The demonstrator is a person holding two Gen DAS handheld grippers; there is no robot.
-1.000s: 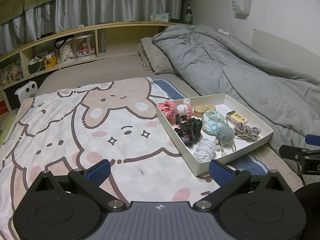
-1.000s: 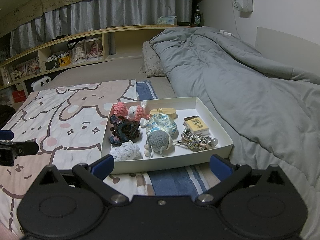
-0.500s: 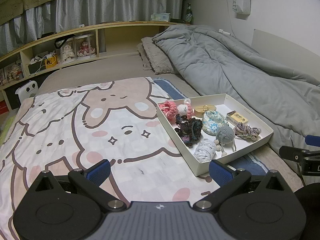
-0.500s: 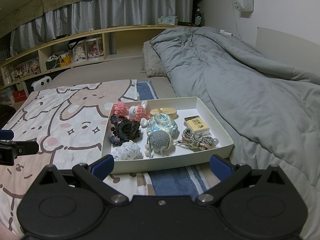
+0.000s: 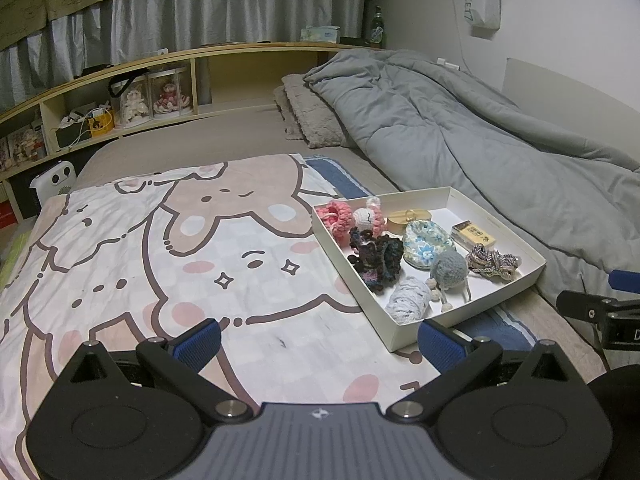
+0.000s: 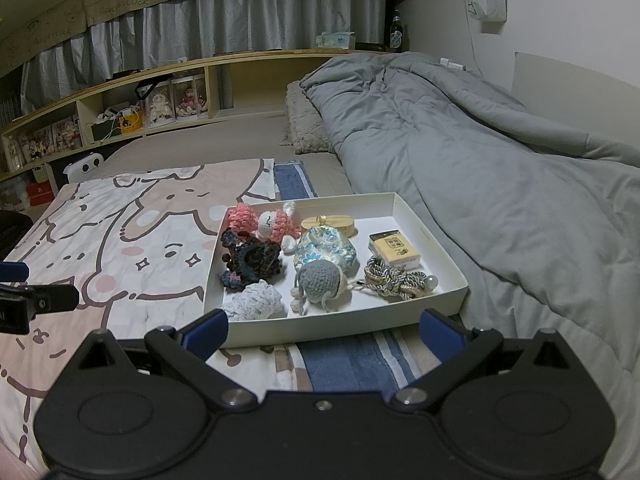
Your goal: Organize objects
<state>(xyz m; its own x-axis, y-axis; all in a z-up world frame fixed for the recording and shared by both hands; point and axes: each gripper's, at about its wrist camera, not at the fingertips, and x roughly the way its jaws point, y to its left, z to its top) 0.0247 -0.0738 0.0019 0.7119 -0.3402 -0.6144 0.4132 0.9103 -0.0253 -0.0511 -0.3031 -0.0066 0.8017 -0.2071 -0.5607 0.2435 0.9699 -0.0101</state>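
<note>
A white shallow box (image 6: 460, 284) (image 5: 536, 264) lies on the bed and holds several small things: a pink crochet piece (image 6: 242, 218), a dark crochet piece (image 6: 252, 260), a white crochet piece (image 6: 254, 300), a grey crochet ball (image 6: 320, 280), a floral pouch (image 6: 326, 250), a yellow card box (image 6: 394, 250), a braided cord (image 6: 396, 278) and a wooden oval (image 6: 328, 225). My right gripper (image 6: 322, 332) is open and empty just before the box's near wall. My left gripper (image 5: 318, 338) is open and empty over the cartoon blanket (image 5: 160, 260), left of the box.
A rumpled grey duvet (image 6: 500, 168) covers the right side of the bed. A pillow (image 5: 312, 120) lies at the head. A wooden shelf (image 5: 120, 92) with dolls and boxes runs along the back under curtains.
</note>
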